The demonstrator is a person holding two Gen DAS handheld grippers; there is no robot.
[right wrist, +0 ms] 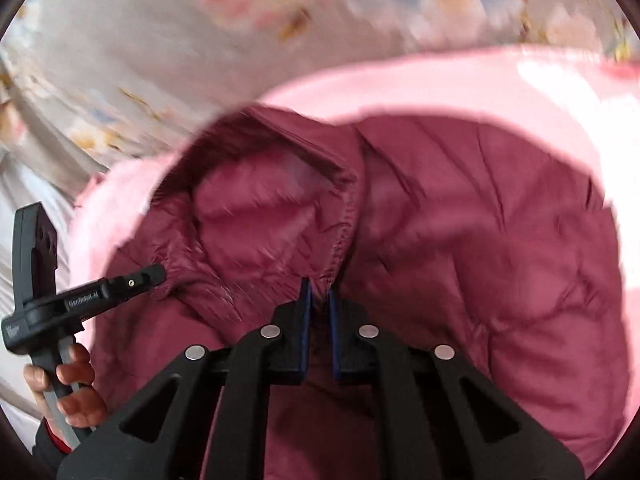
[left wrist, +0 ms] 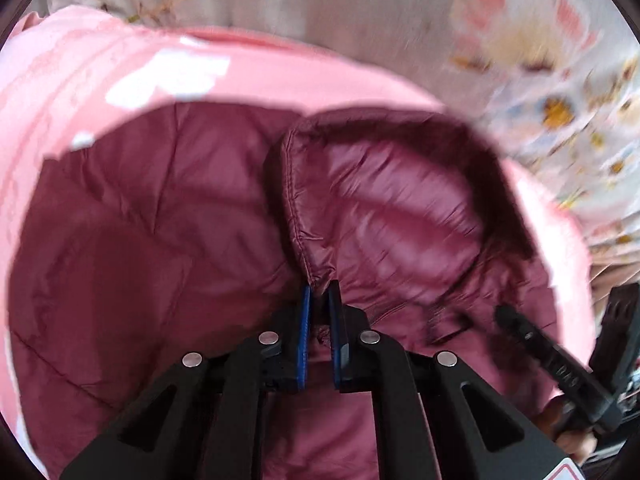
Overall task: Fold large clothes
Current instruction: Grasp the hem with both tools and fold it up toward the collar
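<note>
A dark red quilted jacket (left wrist: 160, 240) lies spread on a pink blanket, its hood (left wrist: 392, 208) toward the right in the left wrist view. My left gripper (left wrist: 320, 290) is shut on the stitched edge of the hood where it meets the body. The right gripper (left wrist: 505, 315) pokes in at the right, its tip on the jacket. In the right wrist view my right gripper (right wrist: 319, 288) is shut on the hood's seamed edge, with the hood (right wrist: 260, 216) to the left and the jacket (right wrist: 480, 240) body to the right. The left gripper (right wrist: 158, 273) shows at the left, held by a hand (right wrist: 76, 380).
The pink blanket (left wrist: 100, 72) with white patches reaches well past the jacket on all sides (right wrist: 440, 80). Beyond it lies a pale floral bedsheet (left wrist: 400, 0), also across the top of the right wrist view (right wrist: 140, 40). A red and dark sleeve cuff (right wrist: 52, 440) sits at the lower left.
</note>
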